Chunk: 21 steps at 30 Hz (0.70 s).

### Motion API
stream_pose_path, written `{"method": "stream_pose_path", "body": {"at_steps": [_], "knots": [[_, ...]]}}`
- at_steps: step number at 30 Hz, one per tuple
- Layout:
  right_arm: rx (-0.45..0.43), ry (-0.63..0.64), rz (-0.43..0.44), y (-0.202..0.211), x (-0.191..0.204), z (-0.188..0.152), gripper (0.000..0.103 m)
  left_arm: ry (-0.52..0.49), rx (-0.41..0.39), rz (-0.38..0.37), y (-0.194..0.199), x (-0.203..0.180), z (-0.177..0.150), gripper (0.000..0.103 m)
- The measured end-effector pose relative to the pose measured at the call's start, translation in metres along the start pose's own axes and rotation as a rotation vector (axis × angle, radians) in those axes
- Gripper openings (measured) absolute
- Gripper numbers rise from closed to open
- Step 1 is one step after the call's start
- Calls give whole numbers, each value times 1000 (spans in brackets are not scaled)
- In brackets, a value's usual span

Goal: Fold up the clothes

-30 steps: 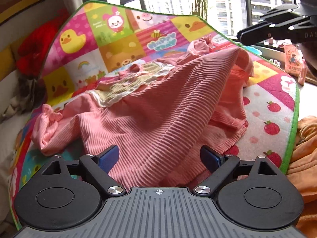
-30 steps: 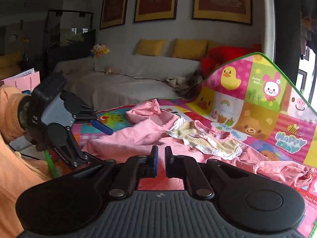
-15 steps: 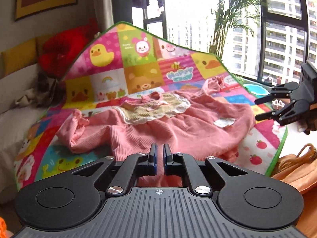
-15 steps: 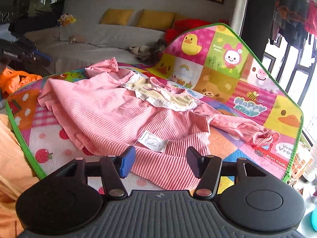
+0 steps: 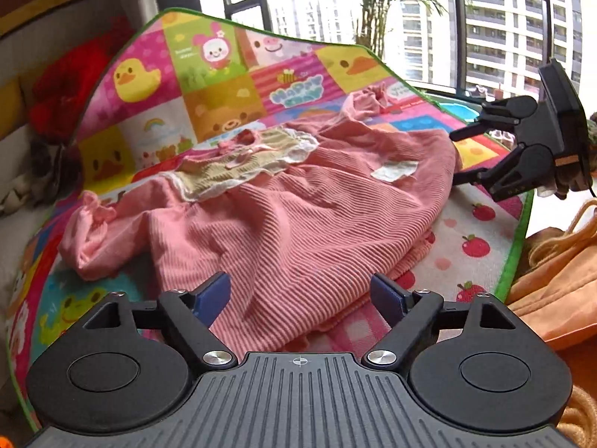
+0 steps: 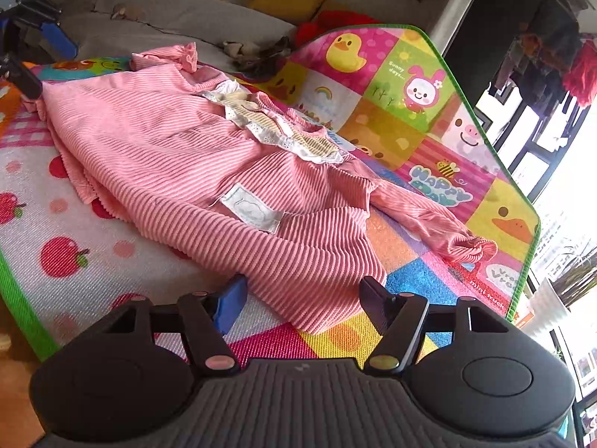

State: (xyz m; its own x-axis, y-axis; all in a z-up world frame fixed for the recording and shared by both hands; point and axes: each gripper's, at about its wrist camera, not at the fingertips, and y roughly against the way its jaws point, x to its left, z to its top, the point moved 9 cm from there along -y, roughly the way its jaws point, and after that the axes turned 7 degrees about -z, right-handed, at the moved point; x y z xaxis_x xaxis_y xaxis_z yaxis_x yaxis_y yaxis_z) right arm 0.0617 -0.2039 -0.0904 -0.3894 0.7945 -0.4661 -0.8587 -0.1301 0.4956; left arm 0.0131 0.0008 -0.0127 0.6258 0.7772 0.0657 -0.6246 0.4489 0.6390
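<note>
A colourful play mat [image 5: 224, 86] with cartoon squares fills most of both views, its far end curling upward toward the top of the frame. A pink ribbed dress [image 5: 298, 224] lies spread across the middle of the mat, hem toward the lower edge of both views, with a sleeve [image 6: 429, 224] stretched toward the right of the right wrist view and the other bunched at the left of the left wrist view. A cream striped bib panel [image 5: 238, 164] with a lace edge sits at the neckline, and a small white label [image 6: 252, 209] shows on the skirt. The left gripper [image 5: 300, 295] hangs at the hem with its fingers spread wide, holding nothing. The right gripper [image 6: 302, 298] does likewise at the hem corner, fingers apart and free of the cloth.
</note>
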Motion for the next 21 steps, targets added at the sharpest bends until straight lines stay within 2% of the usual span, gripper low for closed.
{"method": "stream_pose_path", "body": {"at_steps": [1, 4, 8, 12, 14, 15, 16, 18, 19, 21], "knots": [[5, -18, 11, 0, -2, 3, 6, -16, 5, -8, -7, -5, 0, 90], [-49, -74, 16, 18, -14, 19, 3, -60, 10, -54, -25, -22, 4, 92], [-157, -158, 1, 64, -40, 44, 2, -112, 31, -92, -37, -36, 3, 92], [-242, -203, 5, 100, -60, 60, 2, -108, 44, -81, -39, -33, -2, 92], [-228, -180, -10, 97, -61, 57, 8, -91, 48, -52, -38, -25, -5, 92], [-200, -161, -5, 89, -57, 51, 17, -83, 49, -37, -37, -20, -7, 92], [-171, -142, 1, 81, -52, 44, 32, -74, 49, -21, -37, -16, -8, 92], [-113, -104, 12, 65, -42, 31, 53, -49, 51, -1, -37, -8, -11, 91], [-85, -91, 17, 58, -39, 23, 57, -31, 49, 1, -37, -6, -10, 91], [-31, -100, 20, 43, -36, 6, 58, -24, 33, -18, -38, -9, -5, 91]]}}
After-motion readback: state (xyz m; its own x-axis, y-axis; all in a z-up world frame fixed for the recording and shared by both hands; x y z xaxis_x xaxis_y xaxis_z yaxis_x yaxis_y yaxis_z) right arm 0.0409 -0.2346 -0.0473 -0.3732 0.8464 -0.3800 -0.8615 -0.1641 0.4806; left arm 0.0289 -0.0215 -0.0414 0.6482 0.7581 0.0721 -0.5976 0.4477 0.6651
